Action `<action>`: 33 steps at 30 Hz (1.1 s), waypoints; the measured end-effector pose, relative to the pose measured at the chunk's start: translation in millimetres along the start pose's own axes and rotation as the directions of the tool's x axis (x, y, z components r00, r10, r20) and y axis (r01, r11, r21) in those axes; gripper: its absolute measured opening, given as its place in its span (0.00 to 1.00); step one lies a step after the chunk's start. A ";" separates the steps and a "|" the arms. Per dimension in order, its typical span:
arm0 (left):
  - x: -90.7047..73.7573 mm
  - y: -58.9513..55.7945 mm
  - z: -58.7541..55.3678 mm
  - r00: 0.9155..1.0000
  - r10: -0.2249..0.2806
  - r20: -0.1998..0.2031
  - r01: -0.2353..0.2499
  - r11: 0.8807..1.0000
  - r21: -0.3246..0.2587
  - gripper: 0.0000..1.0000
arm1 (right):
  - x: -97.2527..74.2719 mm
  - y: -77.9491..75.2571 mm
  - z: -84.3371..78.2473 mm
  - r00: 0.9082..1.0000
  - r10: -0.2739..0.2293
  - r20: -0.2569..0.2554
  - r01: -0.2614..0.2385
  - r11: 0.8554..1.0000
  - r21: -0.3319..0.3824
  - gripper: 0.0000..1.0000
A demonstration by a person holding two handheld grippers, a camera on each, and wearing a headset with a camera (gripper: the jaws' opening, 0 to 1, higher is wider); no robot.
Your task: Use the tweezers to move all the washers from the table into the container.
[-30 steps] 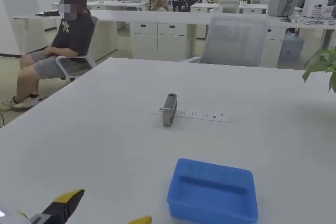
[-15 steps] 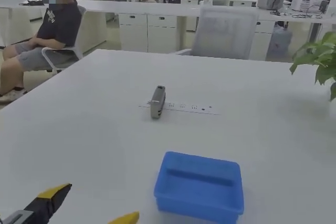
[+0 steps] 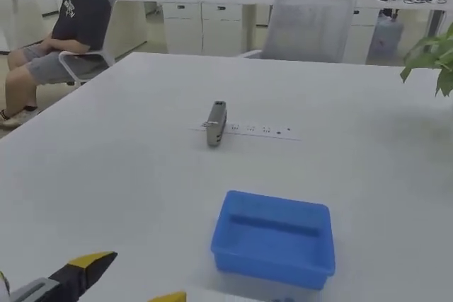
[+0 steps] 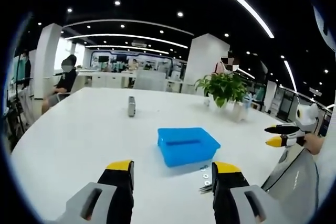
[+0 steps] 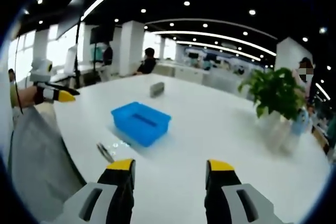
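The white table (image 3: 127,175) carries all the work items. The blue container (image 3: 274,237) sits open-side up toward the person's edge of the table, judged to be placed there for easy reach.

The left gripper (image 4: 173,167) hangs on the person's side of the container, jaws spread wide and empty. The right gripper (image 5: 170,165) is on the container's other flank, also spread wide and empty. This open stance suits the first step, picking up the tool.

A grey block (image 3: 216,123) stands well beyond the container's far side. The tweezers (image 5: 105,151) lie flat on the table just beside the container's near side. The washers (image 4: 203,169) lie loose between tweezers and container, not yet transferred; this keeps each carry short.

No label or writing is legible.
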State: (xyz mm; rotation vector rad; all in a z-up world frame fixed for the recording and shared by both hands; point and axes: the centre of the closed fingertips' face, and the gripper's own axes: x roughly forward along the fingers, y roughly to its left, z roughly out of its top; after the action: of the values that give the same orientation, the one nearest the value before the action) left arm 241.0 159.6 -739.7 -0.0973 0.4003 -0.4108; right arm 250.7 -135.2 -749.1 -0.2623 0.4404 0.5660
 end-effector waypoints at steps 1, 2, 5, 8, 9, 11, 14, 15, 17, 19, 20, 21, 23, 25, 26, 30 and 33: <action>1.6 -4.2 -3.6 0.999 -0.023 -0.029 0.024 1.000 0.011 0.53 | 2.4 3.7 2.1 1.000 0.022 -0.008 -0.022 1.000 0.004 0.50; 3.2 -6.1 -4.5 0.999 -0.035 -0.039 0.035 0.999 0.018 0.50 | 4.3 5.6 5.6 0.999 0.034 -0.002 -0.034 0.999 -0.008 0.45; 10.1 -15.2 -12.9 0.989 -0.102 -0.107 0.104 0.994 0.020 0.45 | 13.0 15.3 11.4 0.996 0.085 -0.013 -0.085 0.996 -0.035 0.34; 19.2 -21.4 -21.0 0.973 -0.152 -0.174 0.164 0.985 0.060 0.43 | 27.1 30.3 10.5 0.987 0.156 -0.034 -0.157 0.987 -0.041 0.28; 21.4 -22.9 -23.9 0.967 -0.164 -0.194 0.180 0.981 0.068 0.42 | 30.8 34.5 8.9 0.983 0.177 -0.043 -0.179 0.983 -0.044 0.26; 26.9 -27.6 -29.2 0.953 -0.197 -0.230 0.219 0.973 0.077 0.40 | 39.6 42.5 3.0 0.973 0.219 -0.068 -0.222 0.974 -0.043 0.23; 33.1 -34.5 -36.7 0.929 -0.238 -0.284 0.276 0.955 0.104 0.34 | 48.9 55.9 -7.9 0.949 0.294 -0.114 -0.302 0.951 -0.058 0.17; 35.1 -38.1 -40.4 0.916 -0.254 -0.311 0.303 0.945 0.120 0.32 | 50.8 60.7 -11.4 0.939 0.318 -0.129 -0.328 0.943 -0.061 0.14; 37.8 -42.9 -44.6 0.900 -0.269 -0.343 0.336 0.929 0.153 0.29 | 56.0 72.8 -23.8 0.910 0.374 -0.179 -0.390 0.919 -0.059 0.10; 40.7 -50.0 -50.1 0.879 -0.288 -0.379 0.375 0.910 0.176 0.28 | 59.3 79.3 -33.0 0.890 0.403 -0.214 -0.425 0.903 -0.068 0.08; 41.6 -53.1 -52.9 0.869 -0.297 -0.395 0.392 0.901 0.184 0.27 | 60.6 83.3 -37.6 0.877 0.419 -0.236 -0.446 0.892 -0.075 0.07; 43.3 -56.3 -57.1 0.857 -0.303 -0.417 0.411 0.890 0.199 0.26 | 63.2 86.7 -43.8 0.862 0.430 -0.268 -0.468 0.878 -0.097 0.07; 46.2 -62.7 -64.8 0.835 -0.319 -0.449 0.444 0.872 0.205 0.25 | 66.9 93.1 -52.7 0.833 0.451 -0.321 -0.513 0.847 -0.141 0.07; 48.4 -66.2 -71.8 0.816 -0.324 -0.479 0.465 0.859 0.212 0.25 | 70.5 95.4 -57.2 0.821 0.449 -0.354 -0.532 0.827 -0.185 0.06; 50.7 -68.5 -75.1 0.809 -0.325 -0.490 0.475 0.853 0.218 0.25 | 73.0 97.4 -60.3 0.812 0.453 -0.368 -0.544 0.816 -0.196 0.06; 57.1 -75.2 -80.4 0.791 -0.332 -0.514 0.497 0.838 0.224 0.26 | 79.7 100.0 -65.8 0.796 0.468 -0.384 -0.565 0.802 -0.194 0.06; 62.5 -80.5 -80.2 0.783 -0.339 -0.521 0.511 0.829 0.229 0.26 | 84.4 102.5 -68.4 0.784 0.476 -0.399 -0.587 0.778 -0.225 0.03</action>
State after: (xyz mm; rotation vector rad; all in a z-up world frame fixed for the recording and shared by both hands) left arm 232.0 59.7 -821.9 0.2831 0.7739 -0.9736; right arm 233.8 -37.4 -860.7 -0.5751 0.7488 1.1864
